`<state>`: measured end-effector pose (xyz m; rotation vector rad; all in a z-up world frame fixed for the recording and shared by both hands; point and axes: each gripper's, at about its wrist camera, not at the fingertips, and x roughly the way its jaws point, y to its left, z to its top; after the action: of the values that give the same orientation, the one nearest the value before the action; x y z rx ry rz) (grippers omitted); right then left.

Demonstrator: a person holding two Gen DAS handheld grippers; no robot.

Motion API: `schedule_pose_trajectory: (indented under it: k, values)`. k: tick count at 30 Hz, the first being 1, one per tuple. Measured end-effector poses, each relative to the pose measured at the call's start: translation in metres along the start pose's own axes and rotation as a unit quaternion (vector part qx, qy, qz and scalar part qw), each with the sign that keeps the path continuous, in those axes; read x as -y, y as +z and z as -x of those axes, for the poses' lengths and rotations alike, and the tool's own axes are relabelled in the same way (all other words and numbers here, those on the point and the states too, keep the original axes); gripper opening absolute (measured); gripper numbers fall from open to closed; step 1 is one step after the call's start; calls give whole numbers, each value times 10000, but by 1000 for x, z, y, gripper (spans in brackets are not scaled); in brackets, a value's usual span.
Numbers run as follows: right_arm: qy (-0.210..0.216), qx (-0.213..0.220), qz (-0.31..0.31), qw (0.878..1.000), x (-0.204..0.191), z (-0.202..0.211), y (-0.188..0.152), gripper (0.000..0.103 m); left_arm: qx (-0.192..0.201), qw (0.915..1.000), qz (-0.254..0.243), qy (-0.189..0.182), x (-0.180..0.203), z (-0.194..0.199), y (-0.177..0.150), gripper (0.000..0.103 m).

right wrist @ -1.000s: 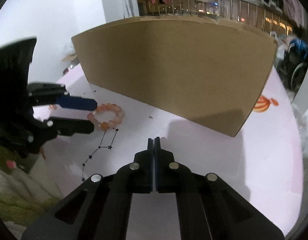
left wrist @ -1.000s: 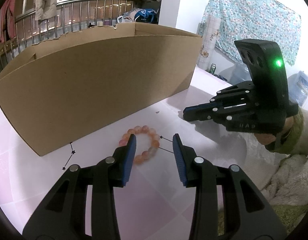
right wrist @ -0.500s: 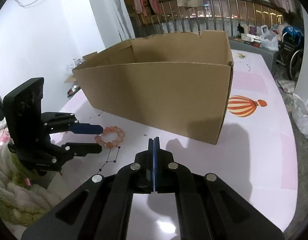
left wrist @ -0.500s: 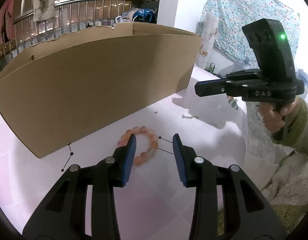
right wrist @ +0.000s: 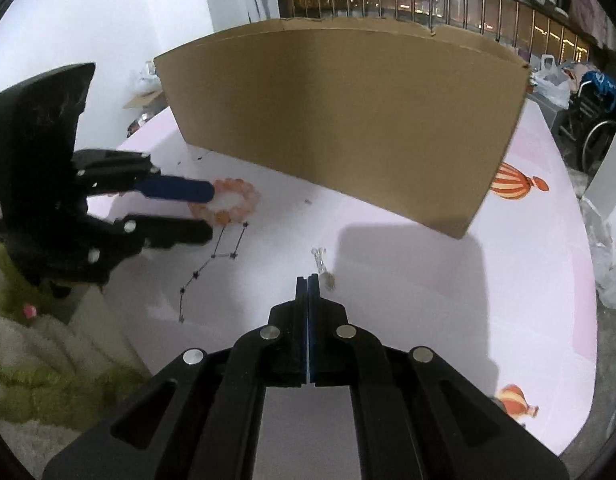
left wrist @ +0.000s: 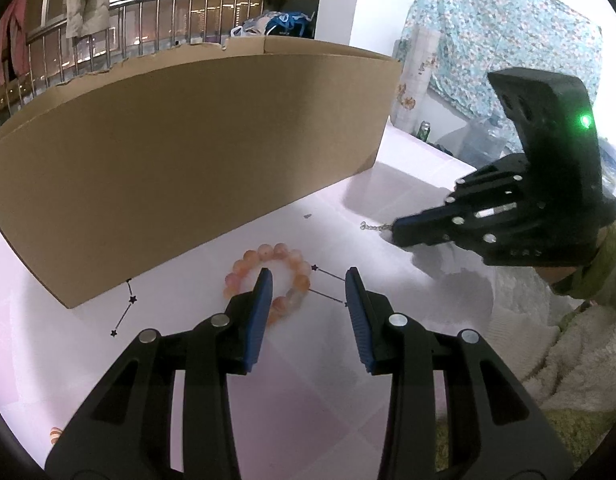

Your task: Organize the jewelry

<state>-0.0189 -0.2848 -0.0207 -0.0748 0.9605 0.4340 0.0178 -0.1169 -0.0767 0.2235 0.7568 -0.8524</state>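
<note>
Status: left gripper (left wrist: 308, 276) hovers w/ jaws part spread, nothing pinched. One blue pad sits over the bead bracelet (left wrist: 268, 280); the other stands outside the ring. Whether the pads touch the beads cannot be told. Bracelet lies flat on the pink table (left wrist: 268, 400), just in front of the cardboard box (left wrist: 188, 160).

Right gripper (right wrist: 308, 278) has jaws pressed together, tips at a small silver chain (right wrist: 320, 262) on the table. Chain end shows past the tips; whether it is pinched or merely next to them is unclear.

Risks, est.:
- Left jaws closing off-centre: beads roll, ring skids toward box wall, no grip.
- Round, smooth beads: likely slip from flat pads on lift.
- Thin chain: easily missed by the pads, or dropped during transfer.
- Tall box wall: low carry may snag on rim.
</note>
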Motion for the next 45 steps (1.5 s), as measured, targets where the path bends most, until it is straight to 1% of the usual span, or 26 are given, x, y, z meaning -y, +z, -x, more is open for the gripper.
schedule_pose_trajectory:
  k: [7, 11, 13, 16, 19, 22, 25, 27, 32, 34, 37, 42, 45]
  values:
    - [69, 111, -138, 9998, 4, -11, 12, 0, -3, 10000, 28, 52, 4, -3, -1, 36]
    - [115, 175, -313, 9993, 6, -4, 9, 1, 2, 10000, 66, 61, 4, -3, -2, 36]
    - [47, 198, -373, 9991, 6, 3, 5, 6, 16, 9999, 86, 59, 3, -3, -3, 36]
    - [-128, 222, -414, 9988, 6, 12, -1, 21, 29, 9999, 108, 40, 3, -3, -4, 36]
    - [-235, 165, -442, 9986, 7, 9, -3, 23, 34, 9999, 110, 30, 2, -2, -4, 36]
    - [-230, 118, -427, 9988, 3, 2, -3, 23, 37, 9999, 124, 25, 2, -2, -4, 36]
    - [-415, 211, -204, 9987, -7, -4, -1, 23, 46, 9999, 135, 21, 1, -2, -4, 36]
    - [-470, 258, -138, 9985, -10, -7, 1, 21, 50, 9999, 143, 21, 0, -2, -4, 36]
    - [-397, 266, -172, 9987, -8, -13, 7, 5, 57, 9998, 187, 17, -2, -2, -4, 36]
    - [-429, 259, -233, 9985, -6, -15, 10, 4, 50, 9998, 208, 16, -3, -2, -5, 36]
    - [-412, 232, -478, 9977, 2, -16, 12, 2, 51, 9997, 223, 3, -4, -2, -5, 36]
    - [1, 301, -1318, 9908, 28, -15, 18, 1, 42, 9998, 215, -9, -3, -3, -5, 36]
    - [102, 416, -1521, 9874, 35, -6, 19, 1, 45, 9998, 217, -23, -4, -3, -4, 36]
